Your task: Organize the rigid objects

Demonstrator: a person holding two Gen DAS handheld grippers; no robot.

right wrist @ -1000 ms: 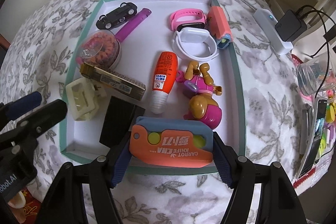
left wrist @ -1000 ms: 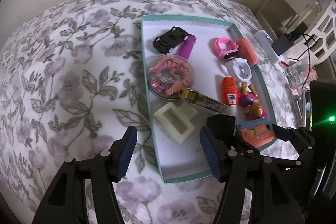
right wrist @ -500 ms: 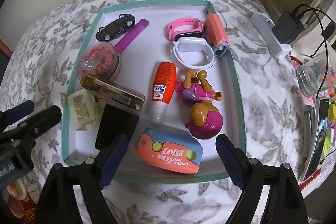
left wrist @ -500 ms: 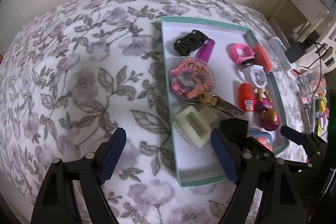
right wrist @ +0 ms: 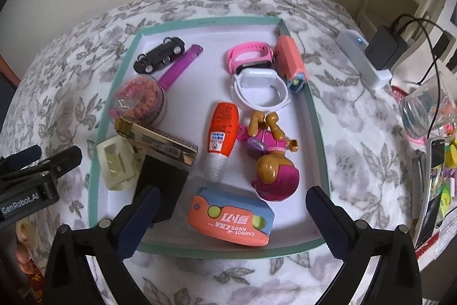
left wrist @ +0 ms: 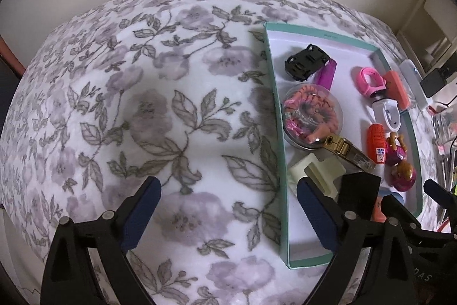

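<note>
A white tray with a teal rim lies on the bed and holds several small objects. The orange carrot knife toy rests at its near edge. My right gripper hovers over the toy; its jaws are still opening and stand clear of the toy on both sides. A black block, a cream block, a gold harmonica, an orange bottle and a pink puppy figure lie behind. My left gripper hangs over the blanket beside the tray's left wall, its jaws opening with nothing between them.
The floral blanket stretches to the left of the tray. A black toy car, a pink watch and a white watch lie at the tray's far end. To the right are a white power strip, a black charger and a glass jar.
My right gripper let go of the carrot knife toy, which now lies in the tray, and its jaws spread wide. My left gripper opened wider and slid left over the blanket.
</note>
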